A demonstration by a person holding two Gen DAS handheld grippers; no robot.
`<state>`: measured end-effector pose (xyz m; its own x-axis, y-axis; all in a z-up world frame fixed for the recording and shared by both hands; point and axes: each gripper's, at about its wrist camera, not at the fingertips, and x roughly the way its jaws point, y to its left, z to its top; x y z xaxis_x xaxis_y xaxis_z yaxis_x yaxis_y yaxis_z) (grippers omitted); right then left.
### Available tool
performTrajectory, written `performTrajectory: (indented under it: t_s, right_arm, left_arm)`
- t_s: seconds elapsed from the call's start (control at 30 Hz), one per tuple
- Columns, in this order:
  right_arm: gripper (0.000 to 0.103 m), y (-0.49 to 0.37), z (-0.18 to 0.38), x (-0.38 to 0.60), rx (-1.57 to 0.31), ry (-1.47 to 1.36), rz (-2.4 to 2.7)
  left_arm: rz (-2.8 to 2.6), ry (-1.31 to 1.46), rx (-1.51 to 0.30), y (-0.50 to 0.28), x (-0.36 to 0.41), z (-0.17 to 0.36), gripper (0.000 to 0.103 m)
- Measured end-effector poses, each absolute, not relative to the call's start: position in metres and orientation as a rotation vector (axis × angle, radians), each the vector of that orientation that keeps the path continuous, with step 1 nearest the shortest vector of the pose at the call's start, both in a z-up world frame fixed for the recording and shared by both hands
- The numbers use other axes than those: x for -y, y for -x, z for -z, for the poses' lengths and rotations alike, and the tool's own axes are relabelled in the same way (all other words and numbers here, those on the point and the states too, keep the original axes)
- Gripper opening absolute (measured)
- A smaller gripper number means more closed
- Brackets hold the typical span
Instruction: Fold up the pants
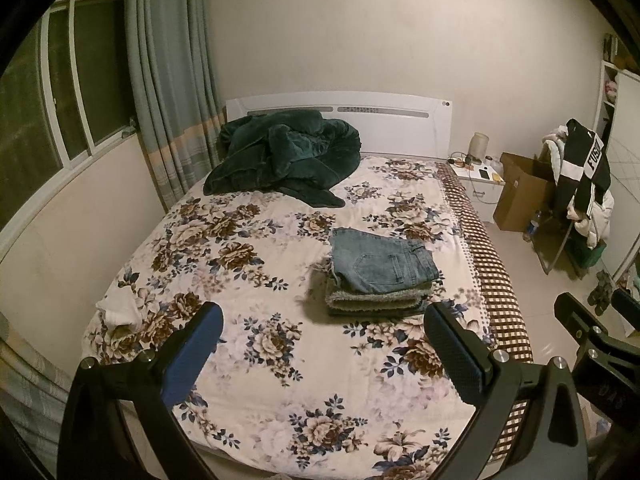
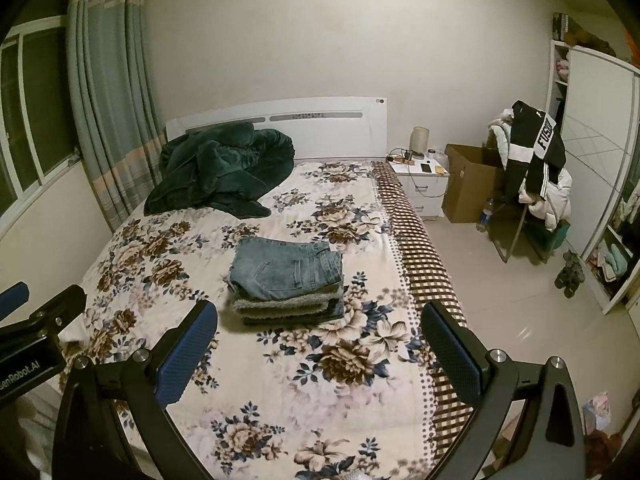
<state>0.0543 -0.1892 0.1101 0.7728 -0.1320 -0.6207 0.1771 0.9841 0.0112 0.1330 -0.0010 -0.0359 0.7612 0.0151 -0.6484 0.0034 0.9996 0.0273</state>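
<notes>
Folded blue jeans [image 1: 382, 266] lie on top of a small stack of folded clothes on the floral bedspread [image 1: 280, 380], right of the bed's middle. They also show in the right wrist view [image 2: 286, 266]. My left gripper [image 1: 324, 344] is open and empty, held above the foot of the bed, short of the stack. My right gripper [image 2: 320, 340] is open and empty too, just to the right of the left one, also short of the stack. Part of the right gripper [image 1: 592, 328] shows at the right edge of the left wrist view.
A dark green blanket [image 1: 280, 156] is heaped at the headboard. A white cloth [image 1: 120, 312] lies at the bed's left edge. Right of the bed stand a nightstand [image 2: 424, 182], a cardboard box [image 2: 472, 182], a chair draped with clothes [image 2: 536, 168] and a wardrobe [image 2: 600, 168].
</notes>
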Motion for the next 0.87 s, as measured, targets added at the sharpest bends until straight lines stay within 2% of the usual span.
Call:
performTrajectory:
  t_s: [0.87]
  right_arm:
    - [0.103,-0.0554,-0.1106,0.1814,-0.66,-0.076,0.158]
  left_arm:
    - [-0.011,-0.027,-0.698,-0.1311,-0.0045,0.0322,0.103]
